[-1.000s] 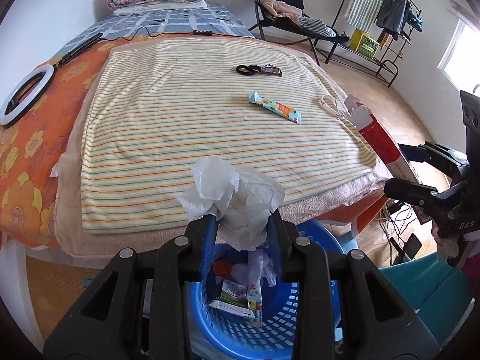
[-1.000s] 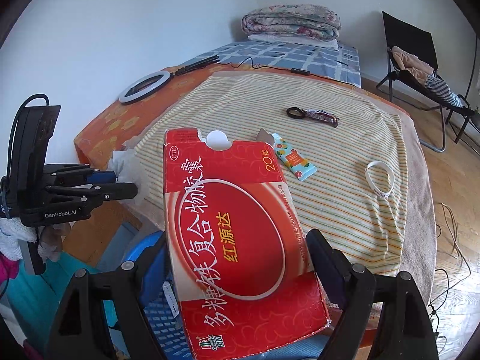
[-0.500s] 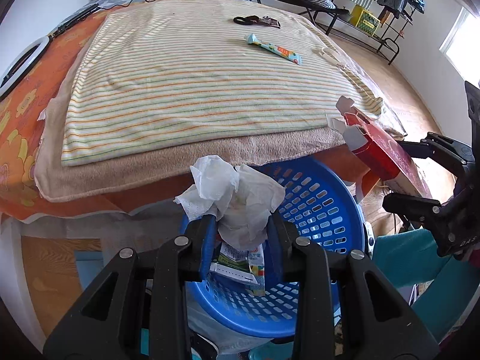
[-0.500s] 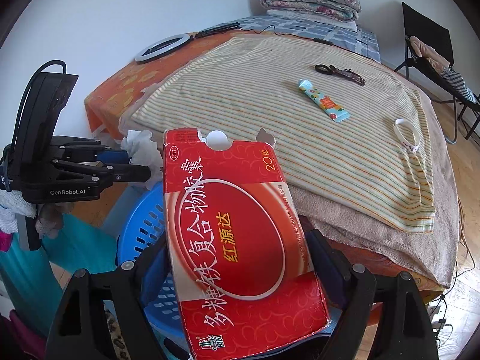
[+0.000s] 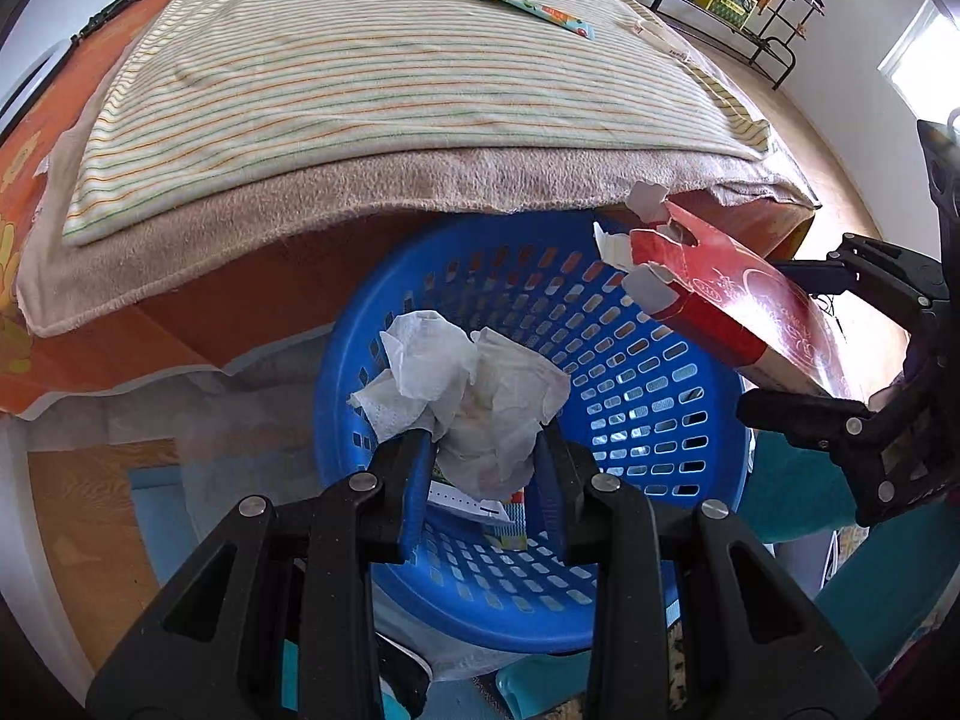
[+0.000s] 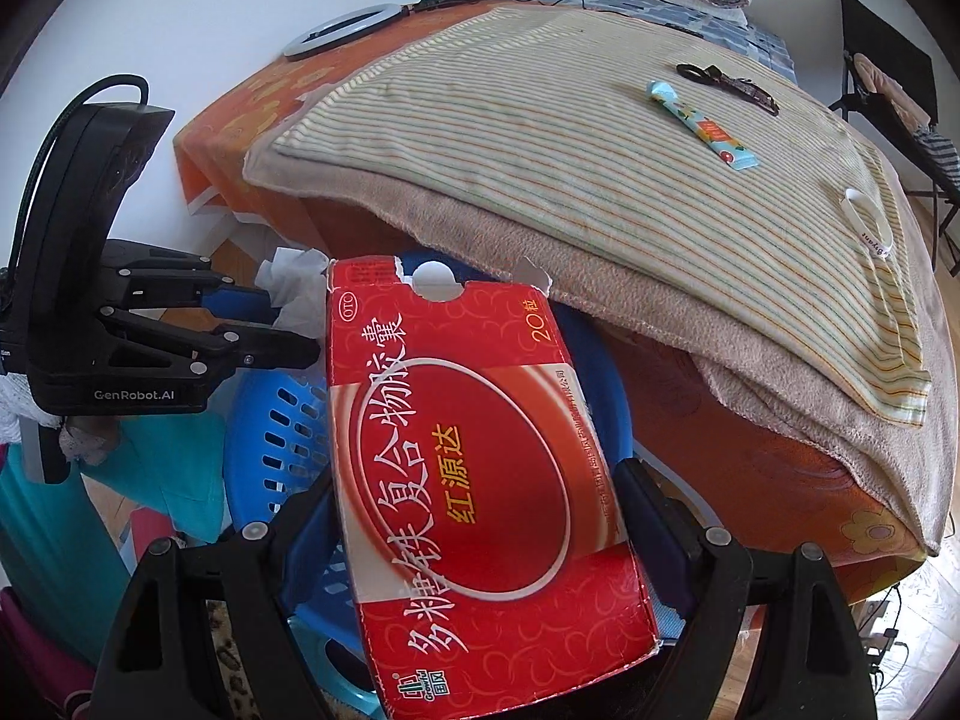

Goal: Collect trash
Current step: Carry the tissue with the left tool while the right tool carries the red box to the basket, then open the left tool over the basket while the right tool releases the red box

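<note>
My left gripper [image 5: 483,450] is shut on a crumpled white tissue [image 5: 468,402] and hangs over the mouth of the blue slotted basket [image 5: 654,384]. Some packets lie at the basket's bottom. My right gripper [image 6: 474,480] is shut on a flat red medicine box [image 6: 474,468] with a torn top flap, tilted over the basket [image 6: 276,420]. In the left wrist view the red box [image 5: 732,306] and right gripper [image 5: 840,348] sit at the basket's right rim. The left gripper [image 6: 288,330] with the tissue [image 6: 294,282] shows at left in the right wrist view.
The bed with a striped blanket [image 5: 360,78] overhangs the basket's far side. A teal snack wrapper [image 6: 702,126], a black hair tie with dark wrapper [image 6: 726,84] and a white band [image 6: 864,222] lie on it. A ring light [image 6: 336,30] rests at the far corner. A folding chair [image 6: 888,78] stands beyond.
Both grippers have come down and tipped forward from over the bed edge to above the basket, still holding the tissue and the red box. The basket now fills the left view.
</note>
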A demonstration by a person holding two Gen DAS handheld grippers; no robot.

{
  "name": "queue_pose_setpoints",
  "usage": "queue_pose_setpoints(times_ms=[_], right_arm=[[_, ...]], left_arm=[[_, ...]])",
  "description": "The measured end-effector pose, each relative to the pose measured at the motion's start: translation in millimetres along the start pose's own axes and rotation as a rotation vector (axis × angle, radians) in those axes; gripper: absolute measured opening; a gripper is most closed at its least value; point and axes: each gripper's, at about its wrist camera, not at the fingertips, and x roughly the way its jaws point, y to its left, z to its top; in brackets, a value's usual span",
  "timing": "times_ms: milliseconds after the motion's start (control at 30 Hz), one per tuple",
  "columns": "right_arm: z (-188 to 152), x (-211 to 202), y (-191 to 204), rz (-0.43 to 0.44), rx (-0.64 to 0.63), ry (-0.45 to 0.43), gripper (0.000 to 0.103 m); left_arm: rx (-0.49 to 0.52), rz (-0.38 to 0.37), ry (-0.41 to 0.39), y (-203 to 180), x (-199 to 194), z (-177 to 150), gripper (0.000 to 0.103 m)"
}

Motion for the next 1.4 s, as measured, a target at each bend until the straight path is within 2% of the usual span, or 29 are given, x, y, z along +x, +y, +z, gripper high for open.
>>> queue_pose_setpoints(times_ms=[233,567,633,900,1000,1400], right_arm=[[-4.4,12.2,1.6,0.008,0.012,0.037,0.087],[-6.4,21.9,-5.2,0.007,0.054,0.065,0.089],[-6.2,22.6,-6.5,0.004,0.057,0.067,0.088],[-6.9,23.9,-10.2,0.002,0.067,0.071,0.088],[-6.3,24.6,-10.7,-0.003,0.068,0.071,0.088],[-4.5,23.2,-14.9,-0.012,0.081,0.065,0.088]], left_arm=[[-0.003,-0.009,0.049,0.1,12.7,-8.3,0.031],[-0.003,-0.012,0.060,0.2,16.1,-7.9,0.032],[-0.001,-0.015,0.060,-1.9,16.2,-7.6,0.036],[-0.023,-0.013,0.067,2.2,17.2,-5.5,0.038],[-0.027,-0.016,0.057,2.3,16.0,-4.6,0.049],[-0.038,-0.008,0.037,4.7,11.9,1.4,0.050]])
